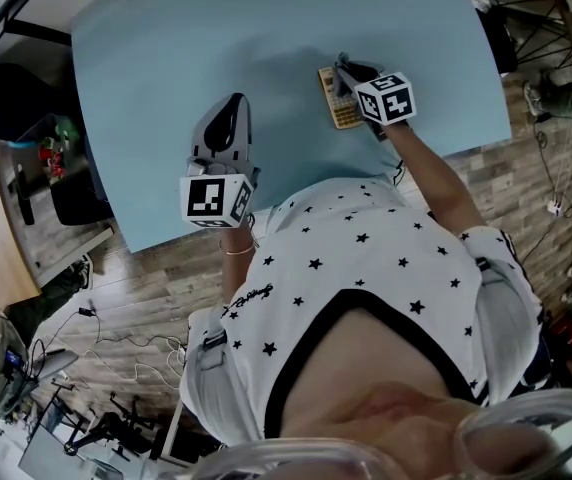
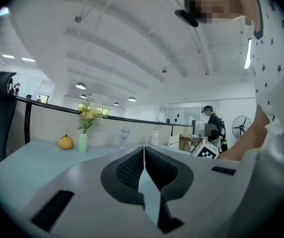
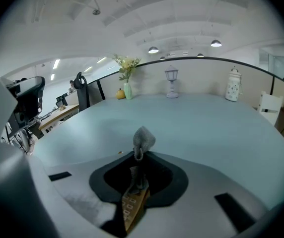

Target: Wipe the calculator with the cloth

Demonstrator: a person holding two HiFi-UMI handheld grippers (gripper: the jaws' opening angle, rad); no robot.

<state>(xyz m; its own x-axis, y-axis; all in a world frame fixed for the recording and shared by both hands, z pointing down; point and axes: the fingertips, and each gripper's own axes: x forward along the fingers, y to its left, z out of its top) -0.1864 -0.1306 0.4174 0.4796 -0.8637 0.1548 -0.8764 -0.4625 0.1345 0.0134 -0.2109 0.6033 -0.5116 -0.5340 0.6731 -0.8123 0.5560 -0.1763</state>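
2 right fingers (image 3: 168,180) tight on cloth (image 3: 143,141) over calculator (image 3: 133,206) — left fingers (image 2: 129,170) pressed together, empty

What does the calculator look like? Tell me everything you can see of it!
The calculator is a small, flat, tan-yellow slab with rows of little buttons on top. It lies flat on the light blue table, on the person's right side. The right gripper hangs over it and hides part of it. Its jaws pinch a grey cloth that seems to reach down onto the calculator's top.
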